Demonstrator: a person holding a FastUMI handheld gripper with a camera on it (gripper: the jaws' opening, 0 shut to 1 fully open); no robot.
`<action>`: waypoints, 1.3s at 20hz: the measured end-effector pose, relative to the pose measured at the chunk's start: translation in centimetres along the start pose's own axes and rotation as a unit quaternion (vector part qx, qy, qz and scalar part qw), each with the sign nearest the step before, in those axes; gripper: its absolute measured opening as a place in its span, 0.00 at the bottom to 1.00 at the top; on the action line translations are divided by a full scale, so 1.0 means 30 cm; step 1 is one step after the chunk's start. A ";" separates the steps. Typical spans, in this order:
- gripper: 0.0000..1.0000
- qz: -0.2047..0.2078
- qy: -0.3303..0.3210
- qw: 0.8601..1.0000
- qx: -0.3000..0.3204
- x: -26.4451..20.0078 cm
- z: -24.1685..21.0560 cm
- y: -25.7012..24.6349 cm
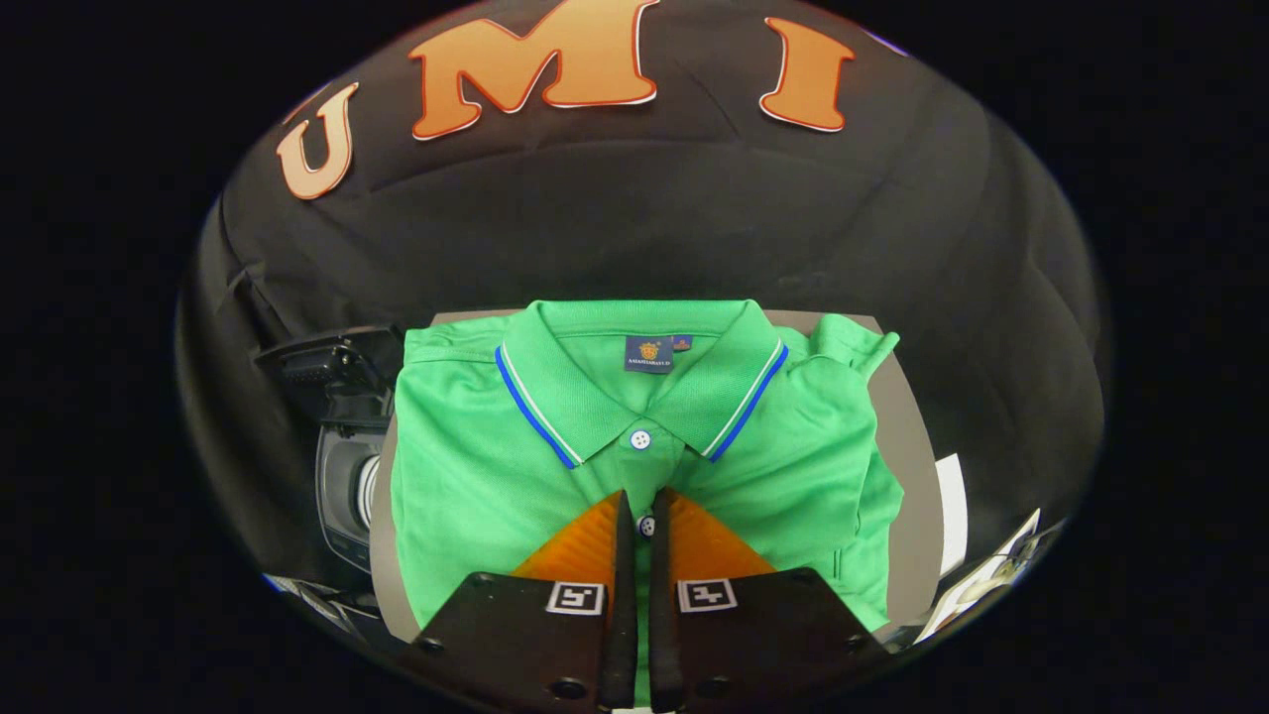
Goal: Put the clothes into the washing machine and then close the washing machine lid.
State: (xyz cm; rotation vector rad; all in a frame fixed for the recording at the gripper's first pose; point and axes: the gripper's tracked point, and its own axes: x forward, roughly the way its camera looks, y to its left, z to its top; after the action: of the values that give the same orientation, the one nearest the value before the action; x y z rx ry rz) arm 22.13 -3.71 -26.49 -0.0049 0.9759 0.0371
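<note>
- In the gripper view, a green polo shirt (466, 466) lies folded and flat on a grey table (907, 466), collar away from the gripper, front facing up.
- The collar (555, 397) has blue and white stripes along its edge and spreads open to either side of the placket; a dark label (648, 353) sits inside the neck, just behind the collar's fold.
- One white button (640, 438) sits on the placket right below the collar's meeting point; a second button (646, 528) lies further down the placket, showing in the thin gap between the fingertips.
- The gripper (644, 516) rests over the shirt's lower chest, its fingers nearly together with only a narrow slit between them. A strip of green cloth shows in that slit, but I cannot tell whether the fingers actually pinch the cloth or merely hover above it.
- One sleeve (853, 347) is folded up beside the collar's right end, a bit rumpled, and the shirt's right edge hangs in loose folds.
- To the left of the shirt, off the table's edge, stands a dark machine (342, 476) with a round, pale-rimmed part facing the shirt; what it is exactly is hard to make out.
- To the right of the shirt, past the table, lie some pale sheets (981, 575).
</note>
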 end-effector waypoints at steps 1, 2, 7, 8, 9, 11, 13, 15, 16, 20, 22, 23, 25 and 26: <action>0.14 0.005 -0.012 1.000 0.011 -0.008 0.011 0.002; 0.08 0.014 -0.022 0.999 0.019 -0.012 0.004 0.005; 0.08 0.036 -0.075 0.996 0.030 -0.047 0.025 -0.005; 0.08 0.039 -0.088 0.995 0.028 -0.055 0.034 -0.007; 0.08 0.043 -0.095 0.994 0.028 -0.065 0.035 -0.008; 0.08 0.053 -0.116 0.991 0.030 -0.085 0.050 -0.008; 0.08 0.065 -0.143 0.987 0.040 -0.111 0.079 -0.009; 0.08 0.081 -0.170 0.981 0.046 -0.144 0.104 -0.011; 0.08 0.088 -0.179 0.979 0.047 -0.155 0.107 -0.011; 0.08 0.108 -0.229 0.966 0.048 -0.239 0.141 0.002; 0.08 0.111 -0.248 0.961 0.047 -0.270 0.158 0.002; 0.08 0.117 -0.253 0.959 0.046 -0.284 0.166 0.010; 0.08 0.126 -0.268 0.954 0.045 -0.346 0.168 0.024; 0.08 0.129 -0.277 0.951 0.042 -0.378 0.172 0.036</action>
State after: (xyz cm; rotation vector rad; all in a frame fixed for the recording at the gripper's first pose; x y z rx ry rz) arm 20.02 -2.85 -14.18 0.2029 0.4089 0.2251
